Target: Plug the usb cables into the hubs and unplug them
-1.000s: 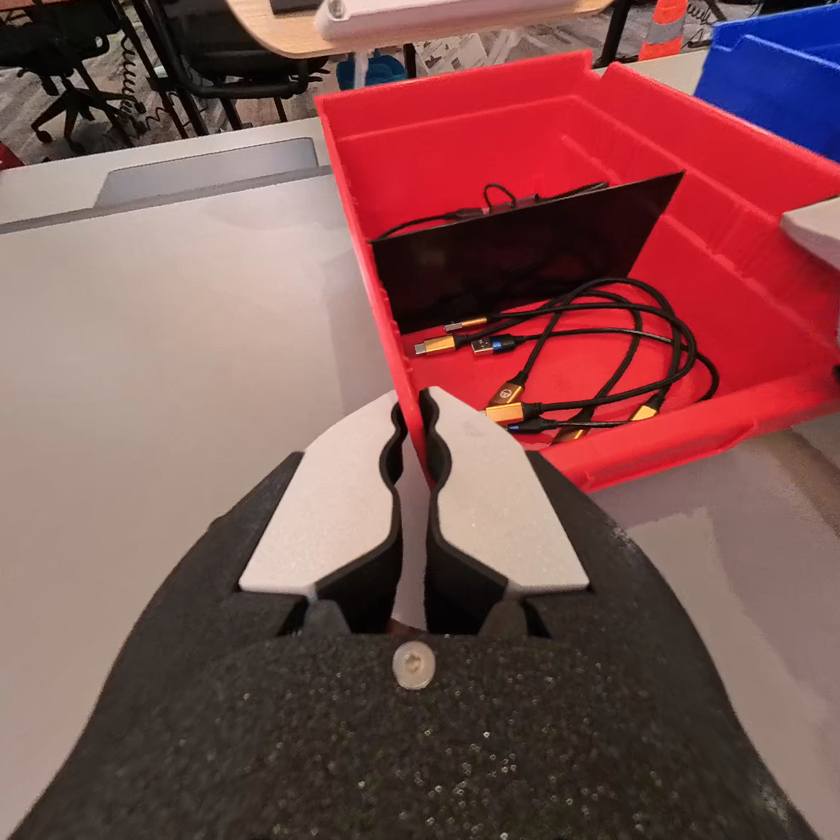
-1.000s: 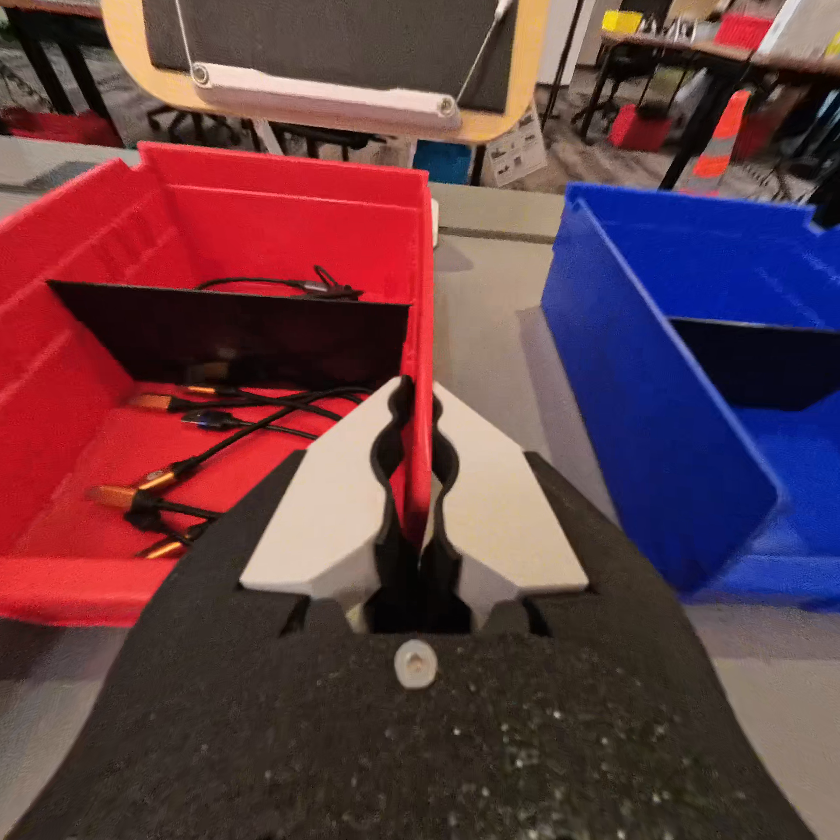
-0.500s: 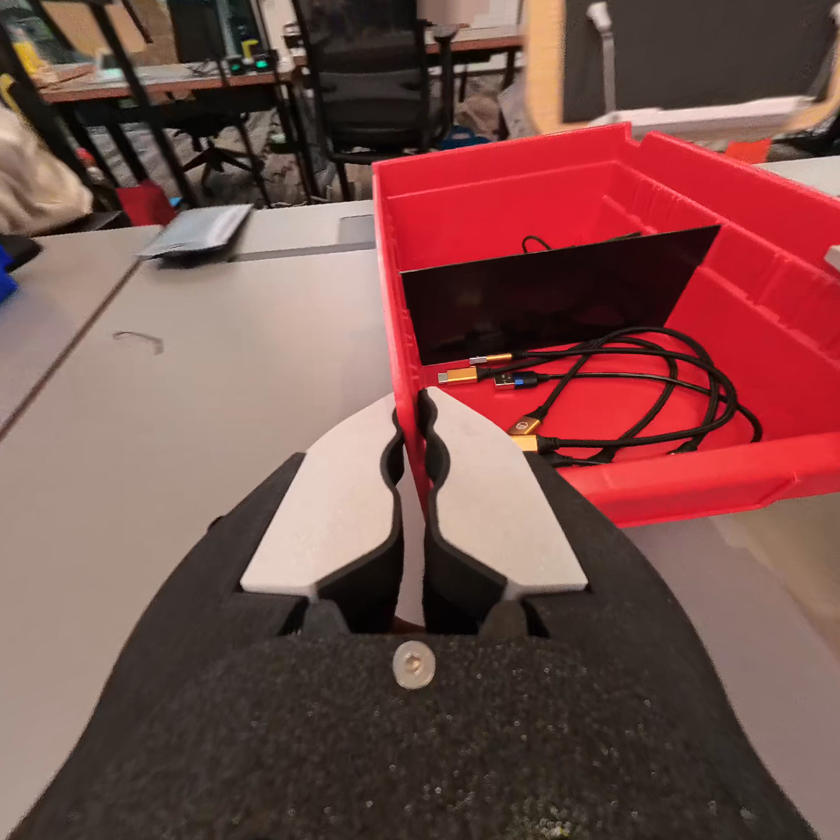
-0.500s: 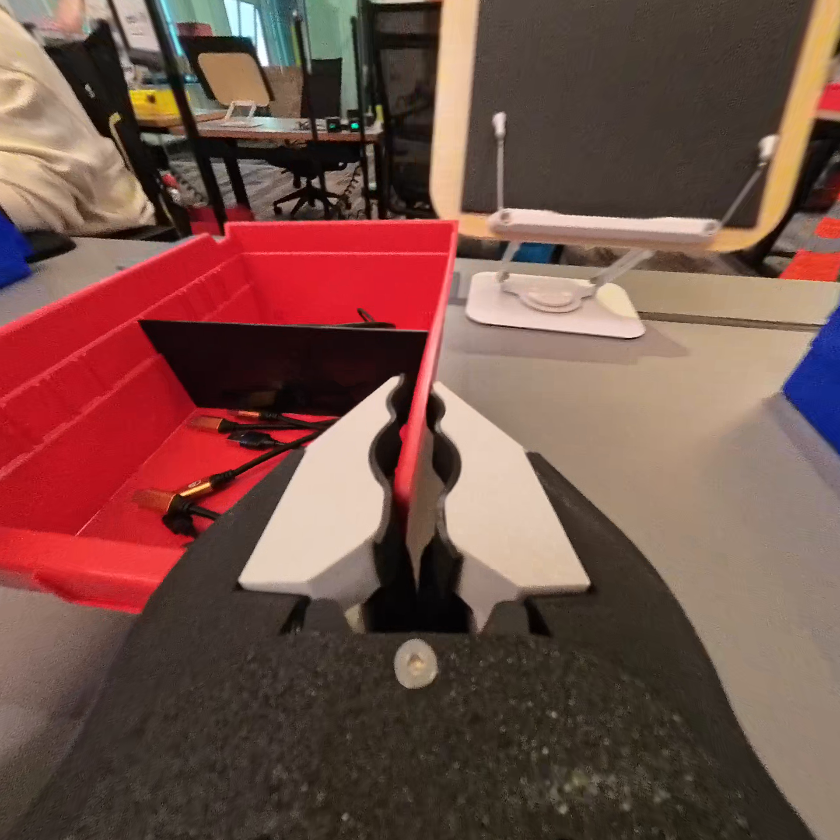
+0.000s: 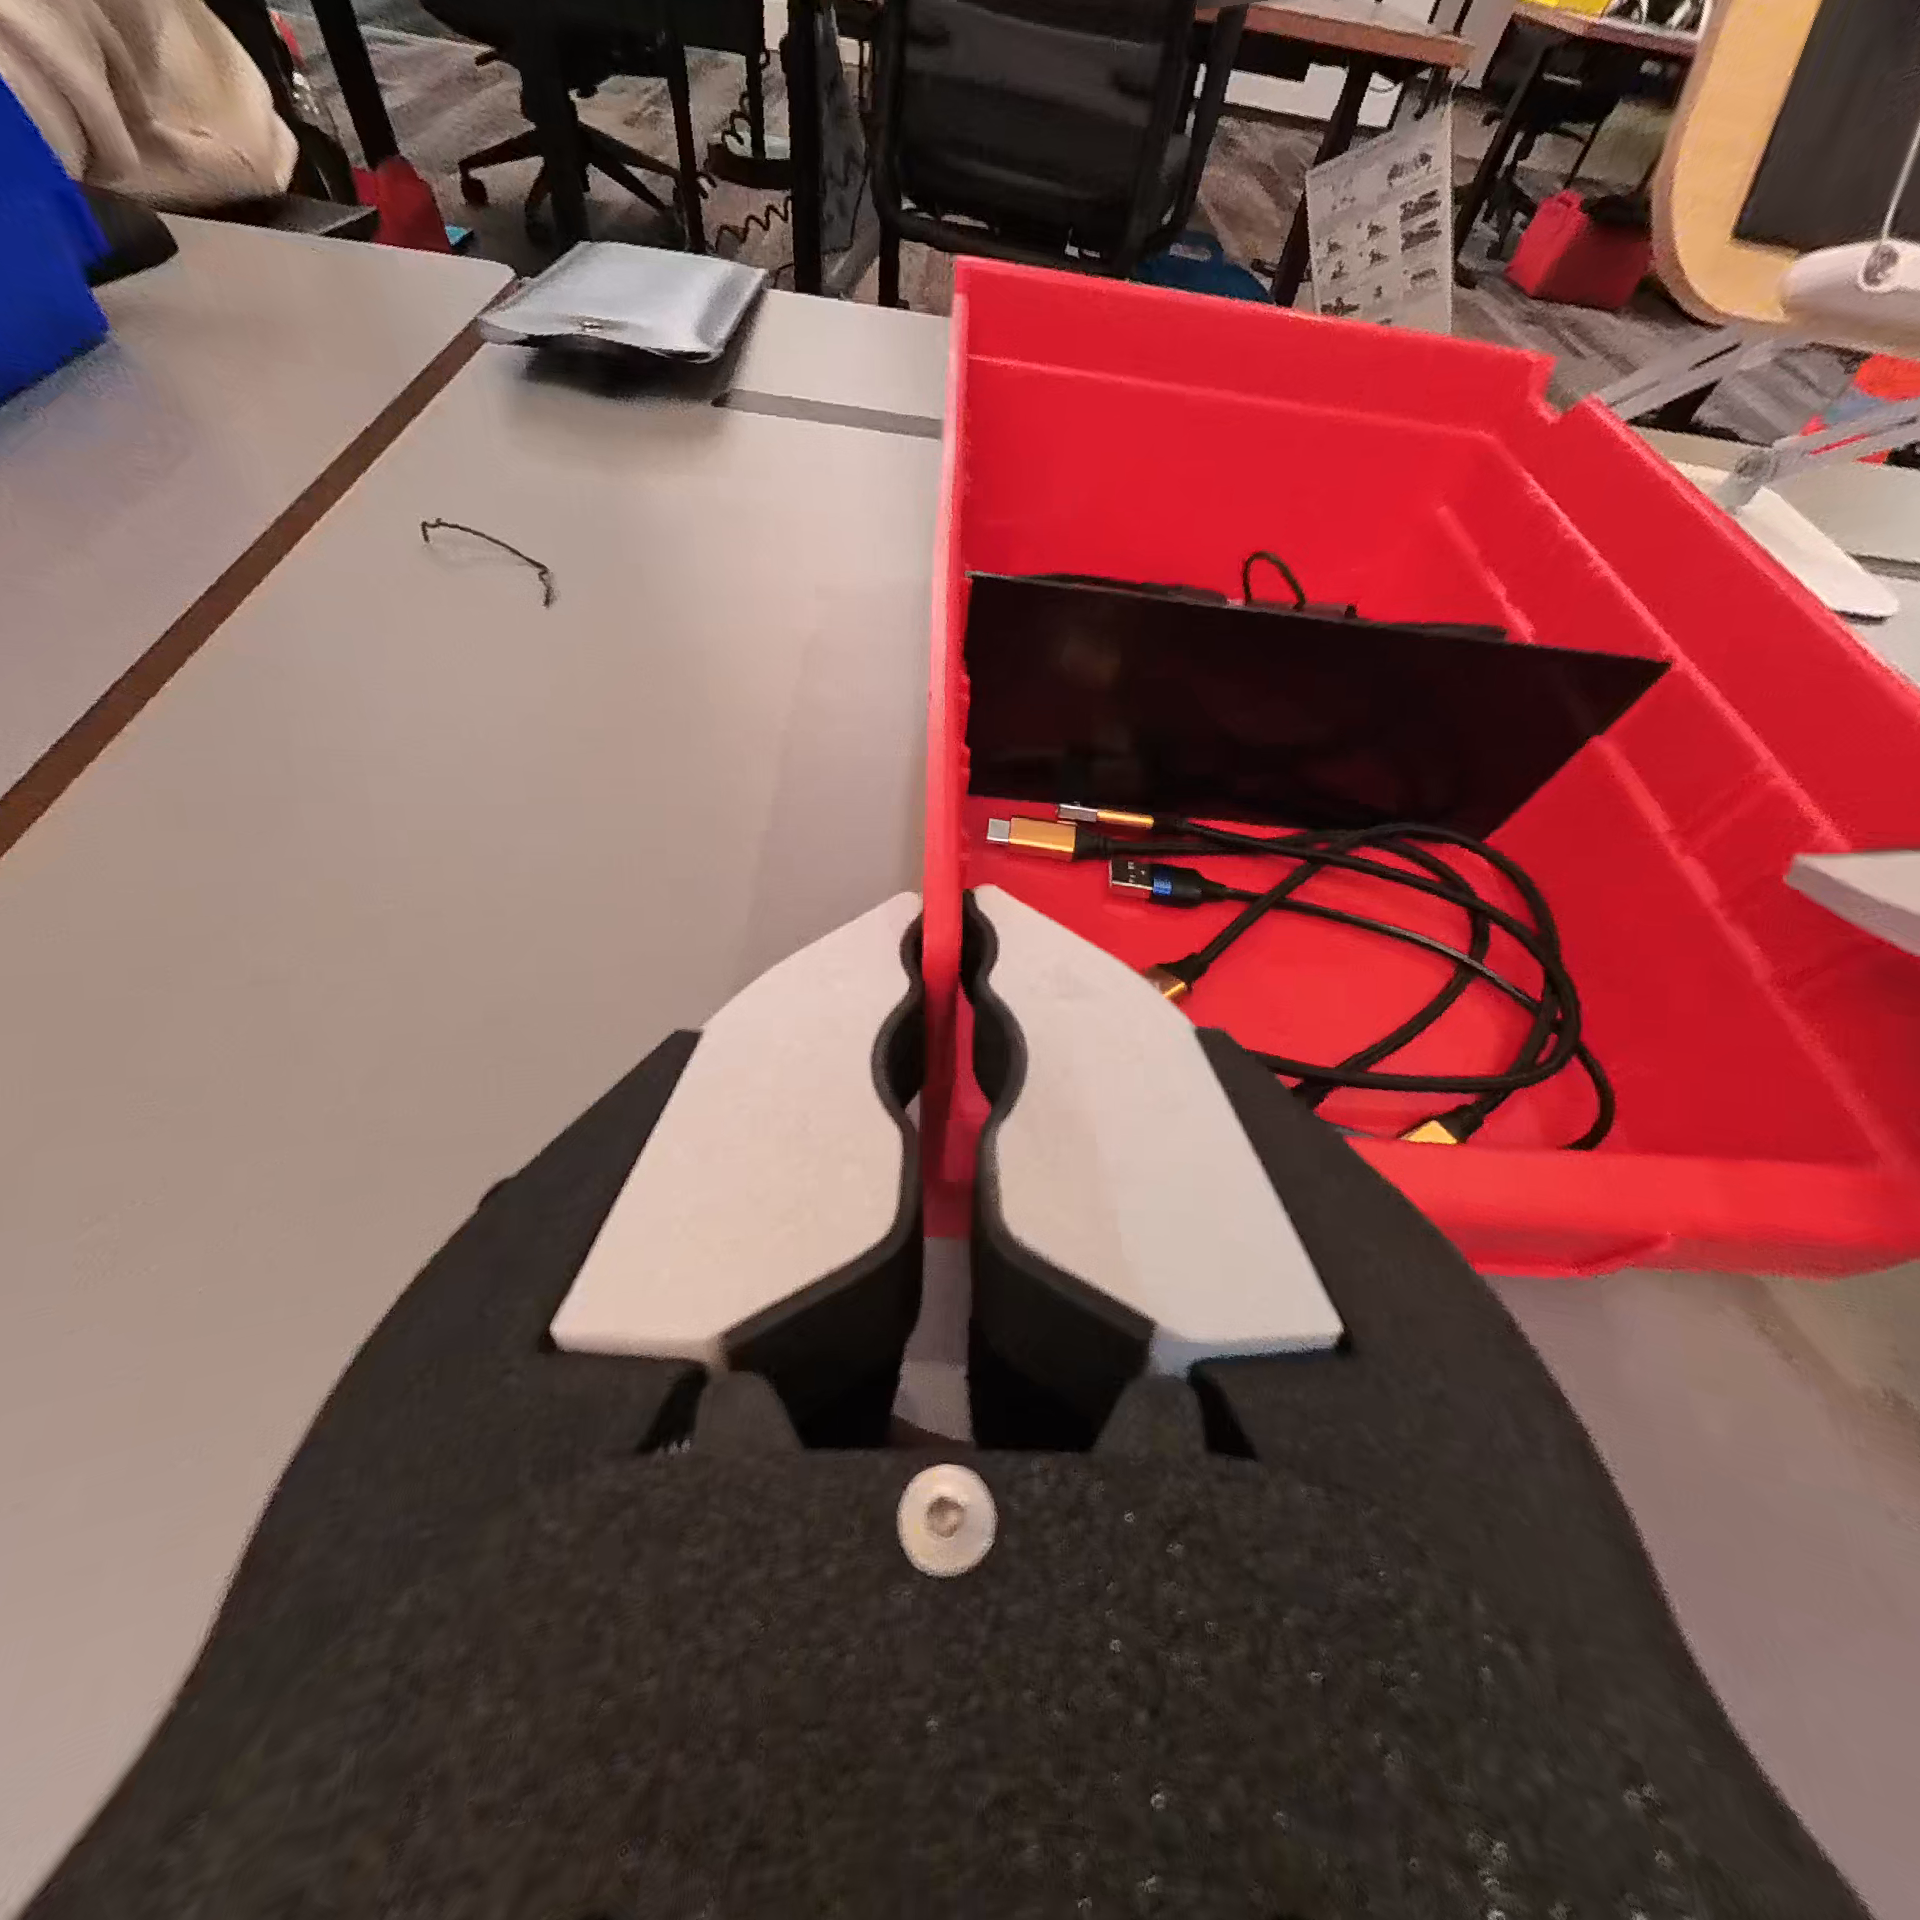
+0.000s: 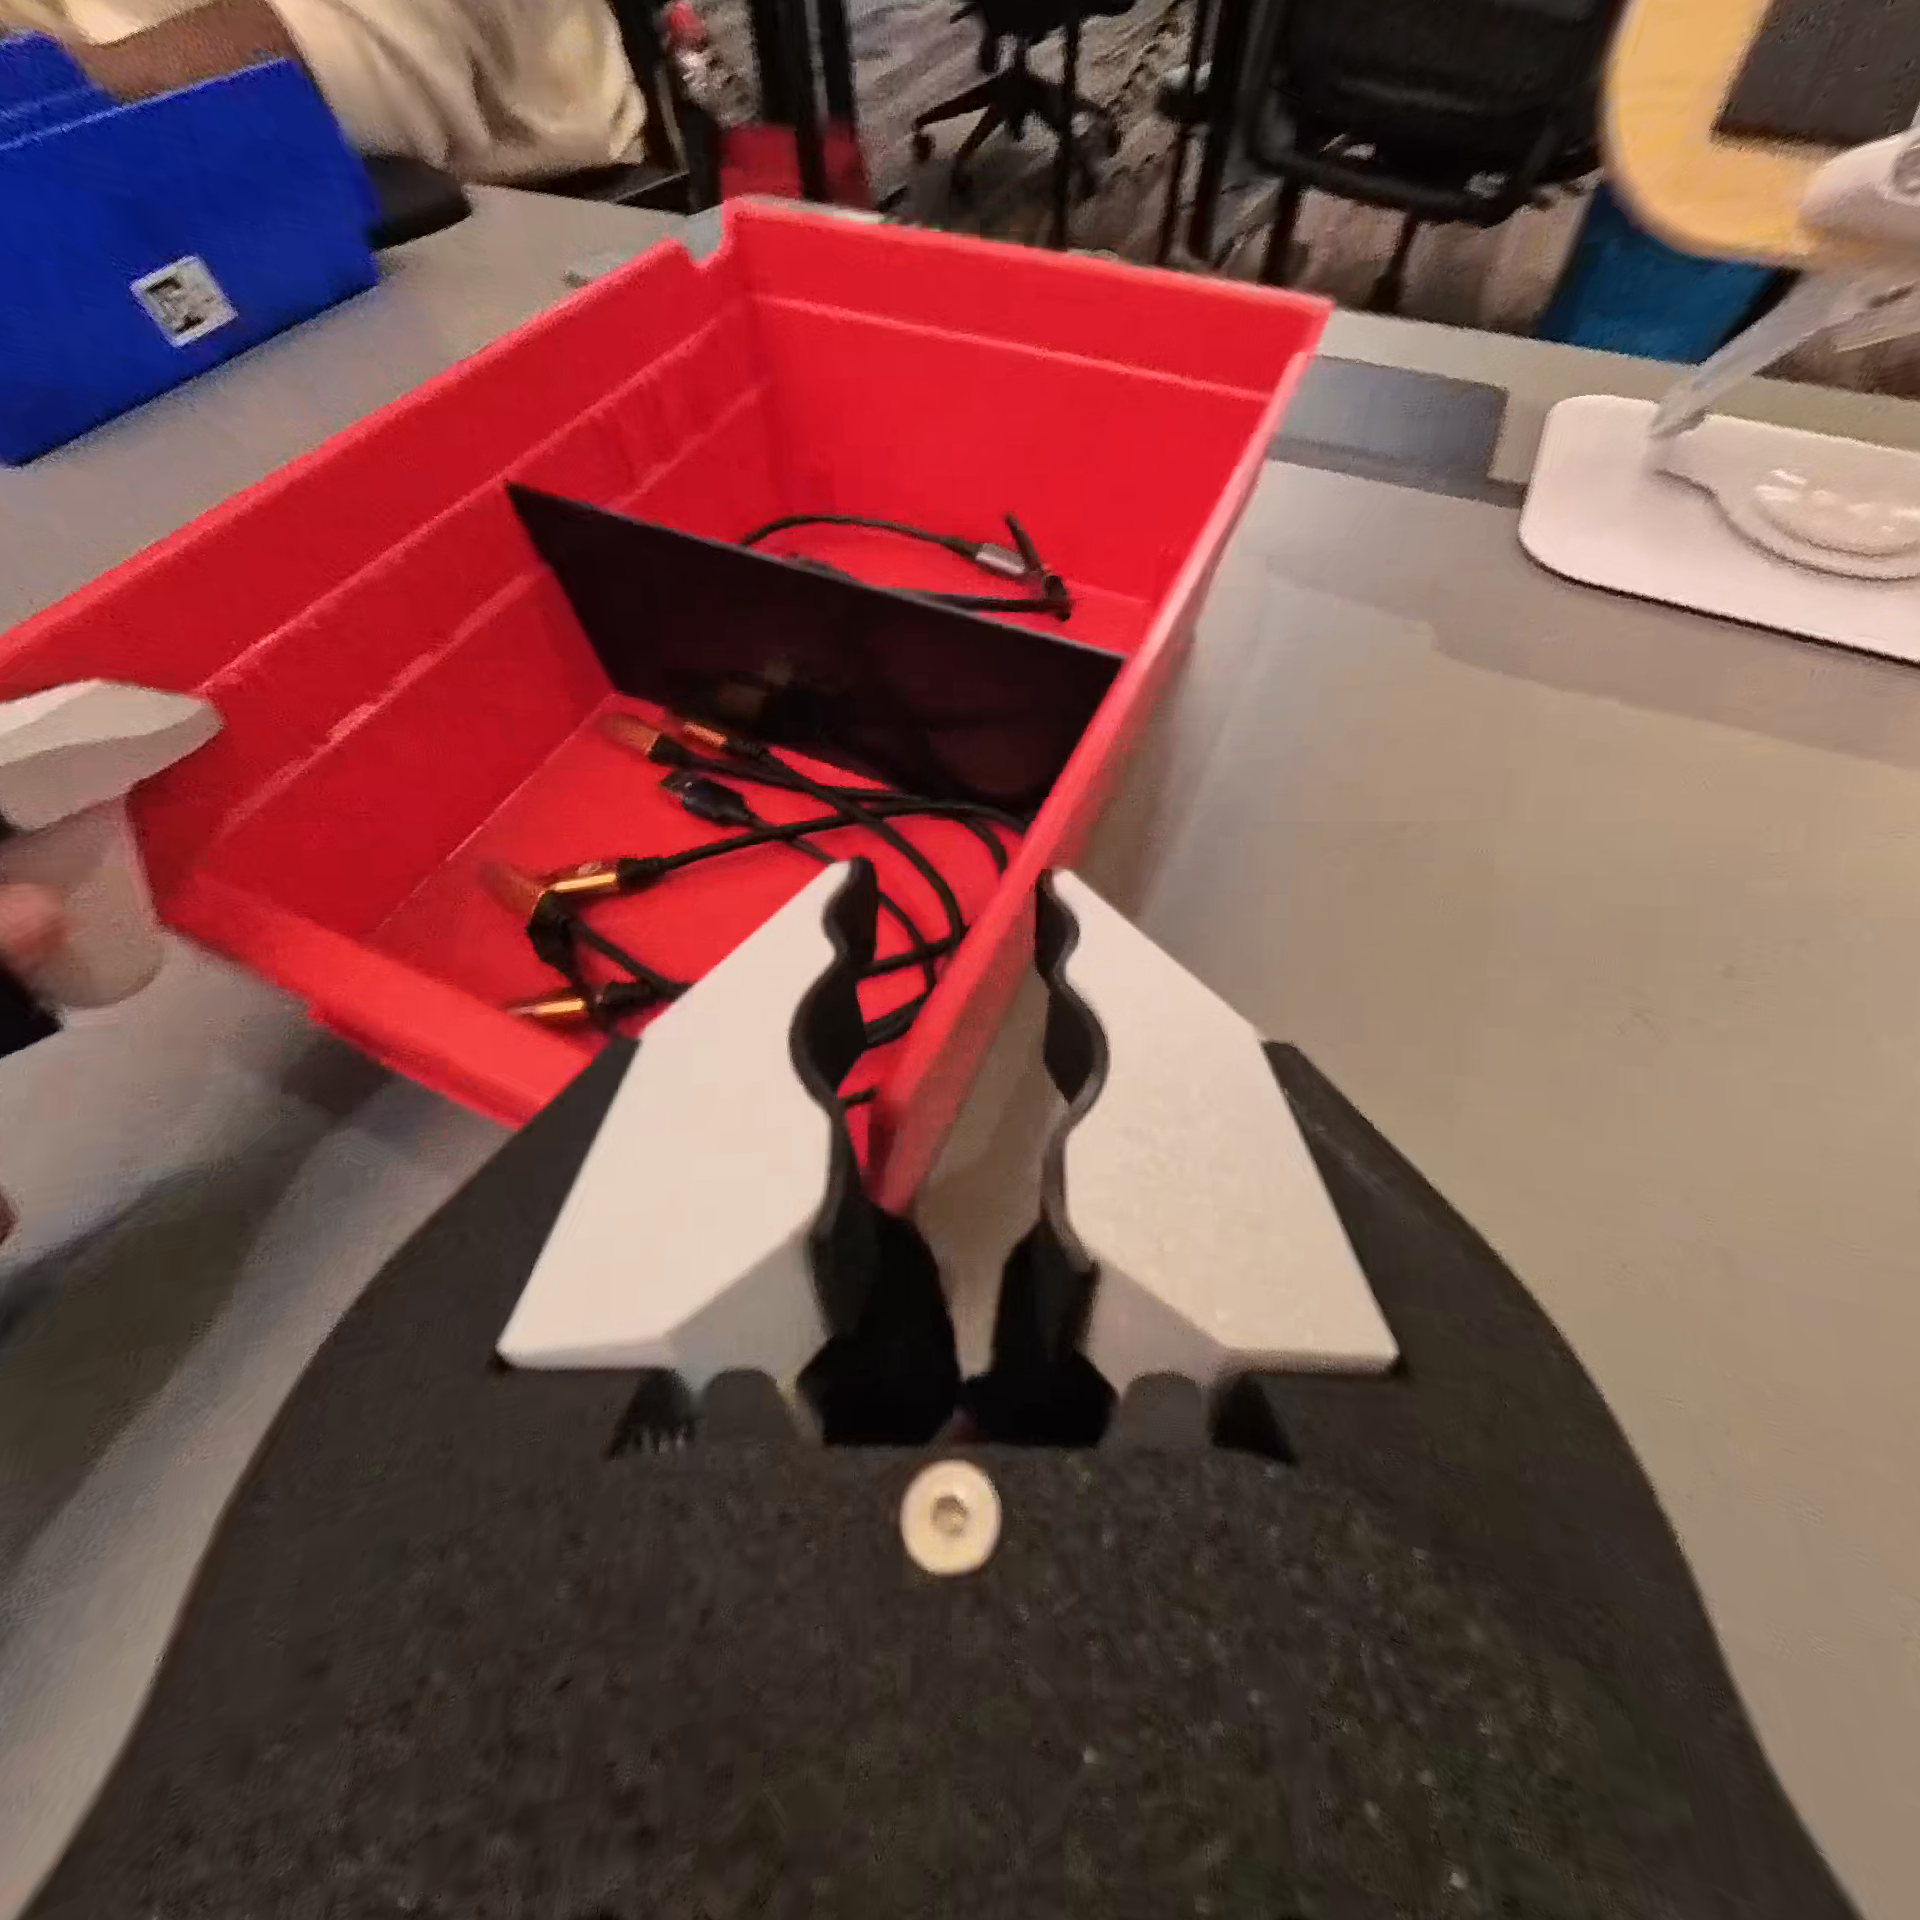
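Observation:
A red bin (image 5: pixel 1247 332) stands on the grey table, with a black divider (image 5: pixel 1247 717) across it and several black cables with gold plugs (image 5: pixel 1403 935) in front of the divider. My left gripper (image 5: pixel 943 914) is shut on the bin's left wall near the front corner. In the right wrist view the red bin (image 6: pixel 987 270) lies ahead to the left, with the divider (image 6: pixel 831 665) and cables (image 6: pixel 779 831) inside it. My right gripper (image 6: pixel 951 883) is open and straddles the bin's right wall, with its left finger off the wall. The left gripper (image 6: pixel 104 748) shows at the bin's far side.
A blue bin (image 6: pixel 156 260) stands on the neighbouring table at the far left. A grey pouch (image 5: pixel 623 312) lies at the table's back edge, and a short black wire (image 5: pixel 488 551) on the tabletop. A white stand base (image 6: pixel 1714 520) sits at the back right. Chairs and desks stand beyond. The right tips stand about 40 cm off the white stand base (image 6: pixel 1714 520).
Both grippers and the red bin have swung round, so the blue bin on the right has left view. The right gripper's jaws have widened off the bin's right wall.

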